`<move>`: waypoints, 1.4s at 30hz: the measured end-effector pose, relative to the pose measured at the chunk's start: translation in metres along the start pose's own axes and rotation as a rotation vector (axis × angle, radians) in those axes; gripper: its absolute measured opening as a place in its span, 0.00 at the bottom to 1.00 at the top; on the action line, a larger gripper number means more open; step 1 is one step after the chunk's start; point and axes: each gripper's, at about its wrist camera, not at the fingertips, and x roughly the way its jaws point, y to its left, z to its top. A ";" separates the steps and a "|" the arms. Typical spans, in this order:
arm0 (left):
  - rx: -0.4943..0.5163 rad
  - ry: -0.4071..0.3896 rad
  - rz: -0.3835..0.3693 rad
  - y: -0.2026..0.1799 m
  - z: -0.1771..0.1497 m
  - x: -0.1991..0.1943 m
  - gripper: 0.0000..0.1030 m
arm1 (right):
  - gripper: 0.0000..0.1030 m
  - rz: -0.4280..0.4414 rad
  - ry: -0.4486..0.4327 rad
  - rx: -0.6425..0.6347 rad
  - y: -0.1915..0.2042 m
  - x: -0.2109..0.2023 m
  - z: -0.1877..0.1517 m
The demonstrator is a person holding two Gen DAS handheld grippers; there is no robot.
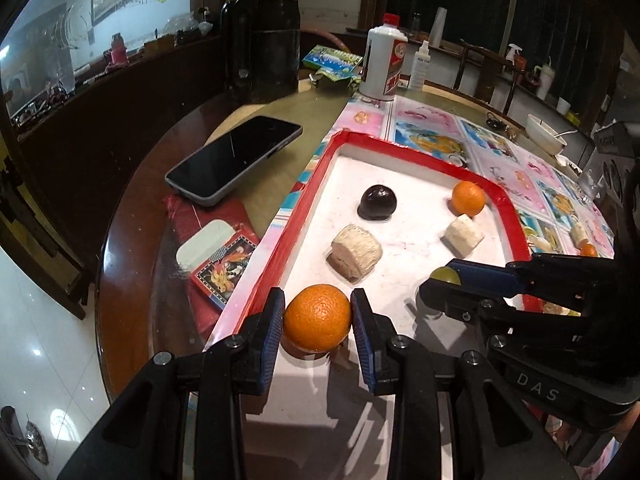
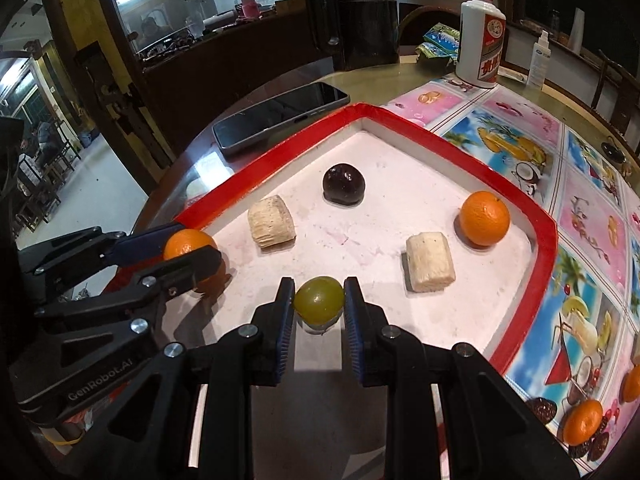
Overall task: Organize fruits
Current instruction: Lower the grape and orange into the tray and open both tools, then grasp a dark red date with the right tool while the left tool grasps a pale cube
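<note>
Left hand-held gripper: clenched on a tangerine, pads on its left and right flanks. Fruit sits at the near-left corner of the red-rimmed tray; whether it touches the white floor or hangs just above, can't tell.

Right hand-held gripper: clenched on a green grape, low over the tray's near edge, to the right of the left one. Both fruits round, so no long axis to align.

Outward from the tips: two pale cut chunks, likely sugarcane, then a dark plum-like fruit mid-tray, and a second tangerine against the far-right rim.

Likely key relation: matching tangerine lies diagonally far-right from the left gripper, past the right gripper. Crossing risks a clash, so I'd clear right first.

More tangerines on the counter, off-tray, nearer the right hand.
</note>
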 end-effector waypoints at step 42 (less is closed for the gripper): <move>0.050 -0.092 0.070 -0.034 -0.015 -0.045 0.76 | 0.52 -0.168 -0.021 0.000 -0.021 -0.060 -0.033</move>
